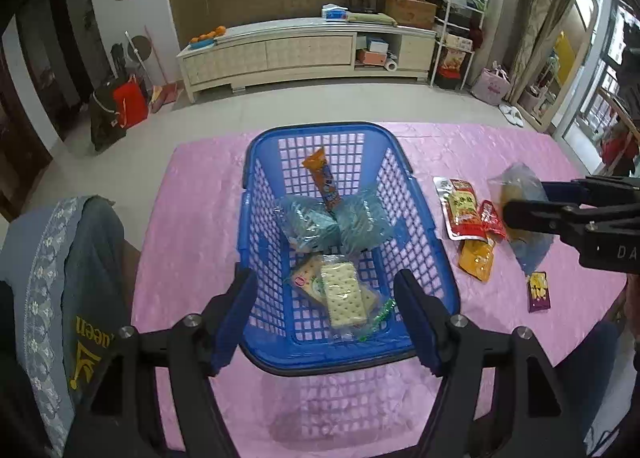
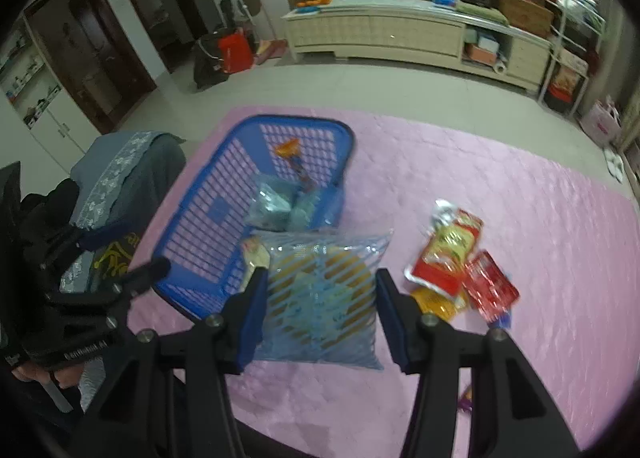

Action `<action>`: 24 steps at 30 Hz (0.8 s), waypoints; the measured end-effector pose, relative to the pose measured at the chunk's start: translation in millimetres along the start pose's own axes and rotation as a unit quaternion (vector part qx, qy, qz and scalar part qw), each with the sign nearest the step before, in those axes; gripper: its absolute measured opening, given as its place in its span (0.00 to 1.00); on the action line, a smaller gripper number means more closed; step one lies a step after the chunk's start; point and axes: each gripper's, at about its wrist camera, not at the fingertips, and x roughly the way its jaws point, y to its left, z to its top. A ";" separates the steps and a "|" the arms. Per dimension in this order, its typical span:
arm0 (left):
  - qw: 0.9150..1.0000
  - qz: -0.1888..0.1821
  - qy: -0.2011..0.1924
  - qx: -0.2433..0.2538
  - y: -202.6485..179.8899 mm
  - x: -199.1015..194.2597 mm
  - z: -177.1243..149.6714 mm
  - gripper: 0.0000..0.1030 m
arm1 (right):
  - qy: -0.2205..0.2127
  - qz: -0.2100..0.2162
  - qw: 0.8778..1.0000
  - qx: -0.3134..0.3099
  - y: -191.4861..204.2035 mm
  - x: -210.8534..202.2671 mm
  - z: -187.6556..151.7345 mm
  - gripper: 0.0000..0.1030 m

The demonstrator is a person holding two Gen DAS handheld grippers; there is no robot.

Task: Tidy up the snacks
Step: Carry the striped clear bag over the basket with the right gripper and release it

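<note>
A blue plastic basket [image 1: 412,246] stands on the pink tablecloth and also shows in the right wrist view [image 2: 200,218]. In it lie a cracker pack [image 1: 344,294], two teal packs [image 1: 332,224] and an orange bar [image 1: 322,178]. My left gripper [image 1: 324,316] is open and empty over the basket's near rim. My right gripper [image 2: 320,298] is shut on a clear blue-striped snack bag [image 2: 320,294], held above the cloth just right of the basket; it also shows in the left wrist view [image 1: 520,214].
Loose packets lie on the cloth right of the basket: a red-and-yellow pouch [image 1: 464,210], a small red packet [image 2: 490,286], an orange packet [image 1: 476,258] and a purple packet [image 1: 538,292]. A chair draped with grey cloth [image 1: 72,278] stands at the table's left.
</note>
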 end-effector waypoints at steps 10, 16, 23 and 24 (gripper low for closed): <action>0.999 0.012 0.007 -0.035 39.4 18.9 10.1 0.66 | 0.016 0.017 0.999 -0.026 25.0 41.4 34.6 0.55; 0.998 0.009 0.019 -0.059 56.5 41.1 15.2 0.66 | 0.037 0.018 0.999 -0.031 26.5 74.0 51.8 0.55; 0.997 0.009 0.031 -0.067 65.5 65.9 22.0 0.66 | 0.051 0.006 0.997 -0.050 27.6 107.8 68.7 0.55; 0.997 0.010 0.031 -0.066 65.1 67.4 22.8 0.66 | 0.053 0.006 0.997 -0.051 27.0 110.8 70.1 0.55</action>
